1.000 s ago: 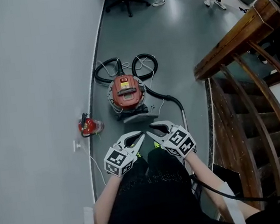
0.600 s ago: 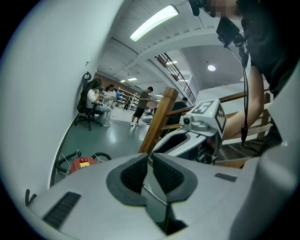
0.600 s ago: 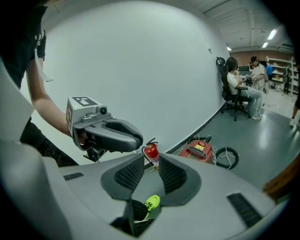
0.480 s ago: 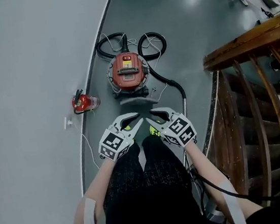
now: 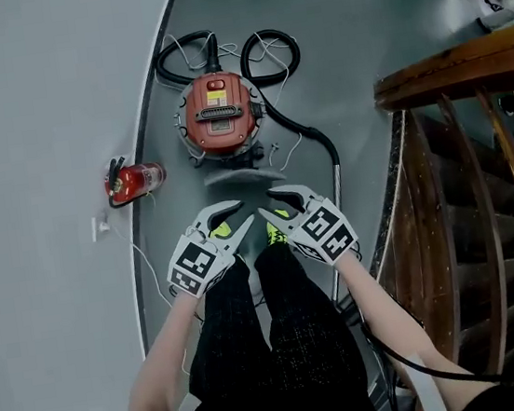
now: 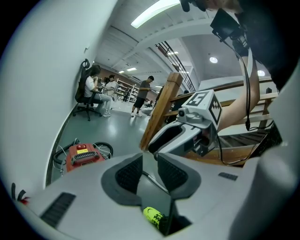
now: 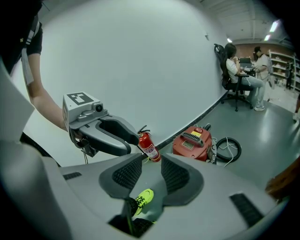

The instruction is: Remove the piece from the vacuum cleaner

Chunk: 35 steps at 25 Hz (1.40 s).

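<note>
Left hand-held gripper (image 5: 242, 213) is released, its jaws just now opening with nothing between them; the right hand-held gripper (image 5: 266, 203) is likewise empty, its jaws also opening. The vacuum cleaner (image 5: 217, 113), a round red canister with a black grille and yellow label on top, sits on the grey floor (image 5: 340, 48) ahead, well apart from both. A red fire extinguisher (image 5: 132, 181) sits to its left by the curved wall (image 5: 23, 137). A black hose (image 5: 314, 141) trails right toward the wooden stair railing (image 5: 446, 71). Both forearms reach forward and down, the gripper tips angled inward.
</note>
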Motion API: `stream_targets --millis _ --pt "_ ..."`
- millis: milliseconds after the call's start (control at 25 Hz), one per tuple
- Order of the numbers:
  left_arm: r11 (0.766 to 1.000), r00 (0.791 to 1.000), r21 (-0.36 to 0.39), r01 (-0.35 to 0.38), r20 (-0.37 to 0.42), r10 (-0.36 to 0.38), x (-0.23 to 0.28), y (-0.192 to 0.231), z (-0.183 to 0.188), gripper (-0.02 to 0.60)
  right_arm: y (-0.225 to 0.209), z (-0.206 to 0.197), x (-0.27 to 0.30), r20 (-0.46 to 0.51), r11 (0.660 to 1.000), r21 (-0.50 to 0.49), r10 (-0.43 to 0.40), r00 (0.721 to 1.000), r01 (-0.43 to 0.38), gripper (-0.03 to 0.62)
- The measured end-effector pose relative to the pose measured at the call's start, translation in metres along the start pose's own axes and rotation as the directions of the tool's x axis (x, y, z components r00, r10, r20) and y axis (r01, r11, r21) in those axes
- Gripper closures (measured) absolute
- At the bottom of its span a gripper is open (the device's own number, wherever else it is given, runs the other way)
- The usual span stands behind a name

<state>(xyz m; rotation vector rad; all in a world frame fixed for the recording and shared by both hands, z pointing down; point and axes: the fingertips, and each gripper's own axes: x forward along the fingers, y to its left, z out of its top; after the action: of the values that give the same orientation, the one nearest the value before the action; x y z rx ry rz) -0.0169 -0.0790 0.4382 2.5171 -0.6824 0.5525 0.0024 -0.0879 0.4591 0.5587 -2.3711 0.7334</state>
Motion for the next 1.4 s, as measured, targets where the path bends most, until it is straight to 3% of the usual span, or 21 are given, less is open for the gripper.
stream_targets --millis 840,1400 --pt "0.999 0.995 0.044 0.028 -0.094 -0.024 0.078 0.06 -0.113 0.416 -0.059 -0.101 0.104 -0.11 0.998 -0.067 -0.019 0.994 0.012 0.404" --pt "0.998 0.99 0.07 0.007 -0.139 0.003 0.117 0.112 -0.161 0.368 -0.104 -0.129 0.155 -0.14 0.995 -0.1 -0.041 0.989 0.027 0.368"
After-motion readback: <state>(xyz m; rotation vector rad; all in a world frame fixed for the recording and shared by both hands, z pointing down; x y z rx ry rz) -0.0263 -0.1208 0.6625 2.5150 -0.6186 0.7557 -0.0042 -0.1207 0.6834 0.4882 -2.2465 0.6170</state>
